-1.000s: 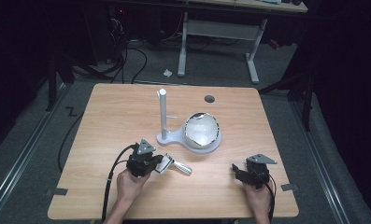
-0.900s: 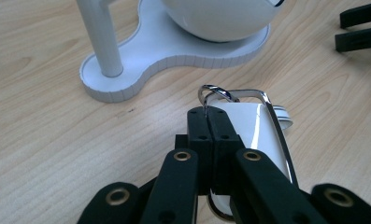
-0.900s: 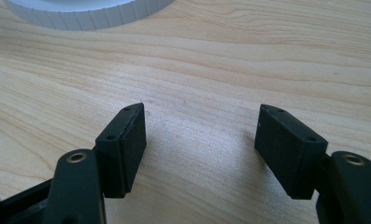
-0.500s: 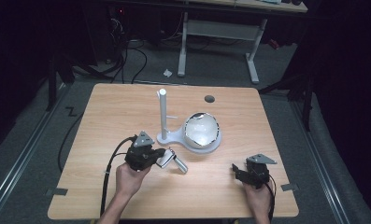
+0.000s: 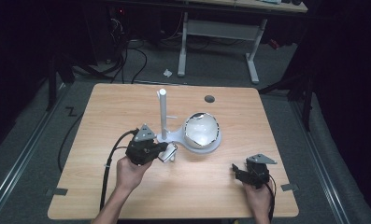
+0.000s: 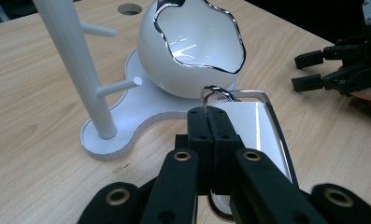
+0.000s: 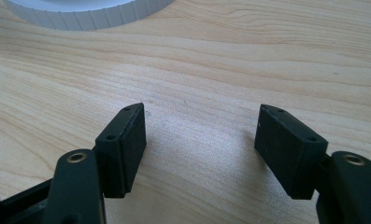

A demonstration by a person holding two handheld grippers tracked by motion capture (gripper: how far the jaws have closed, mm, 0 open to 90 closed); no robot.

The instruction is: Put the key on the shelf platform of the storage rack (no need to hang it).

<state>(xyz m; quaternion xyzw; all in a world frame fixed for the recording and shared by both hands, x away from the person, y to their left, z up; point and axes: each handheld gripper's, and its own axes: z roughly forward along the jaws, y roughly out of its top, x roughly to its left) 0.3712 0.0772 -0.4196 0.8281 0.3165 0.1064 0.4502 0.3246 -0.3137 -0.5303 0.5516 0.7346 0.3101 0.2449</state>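
A white stand (image 5: pixel 163 112) with a tall post (image 6: pixel 75 60) and short side pegs rises mid-table. On its flat base (image 6: pixel 141 107) sits a white egg-shaped bowl (image 5: pixel 202 129) with a jagged chrome rim (image 6: pixel 192 51). My left gripper (image 5: pixel 167 150) is just in front of the base. Its jaws (image 6: pixel 207 114) are shut on the metal loop (image 6: pixel 216 91) of a white chrome-edged piece (image 6: pixel 248 126), which is off the table. My right gripper (image 5: pixel 237 173) rests near the front right with its jaws (image 7: pixel 202 126) open over bare wood. It also shows far off in the left gripper view (image 6: pixel 309 70).
A round hole (image 5: pixel 209 99) lies in the tabletop behind the bowl. A black cable (image 5: pixel 109 163) trails from the left gripper over the front edge. A white-legged desk (image 5: pixel 183 42) stands beyond the table on a dark floor.
My left gripper has risen with the white piece, lifting it off the table and toward the stand's base. The right gripper has stayed put.
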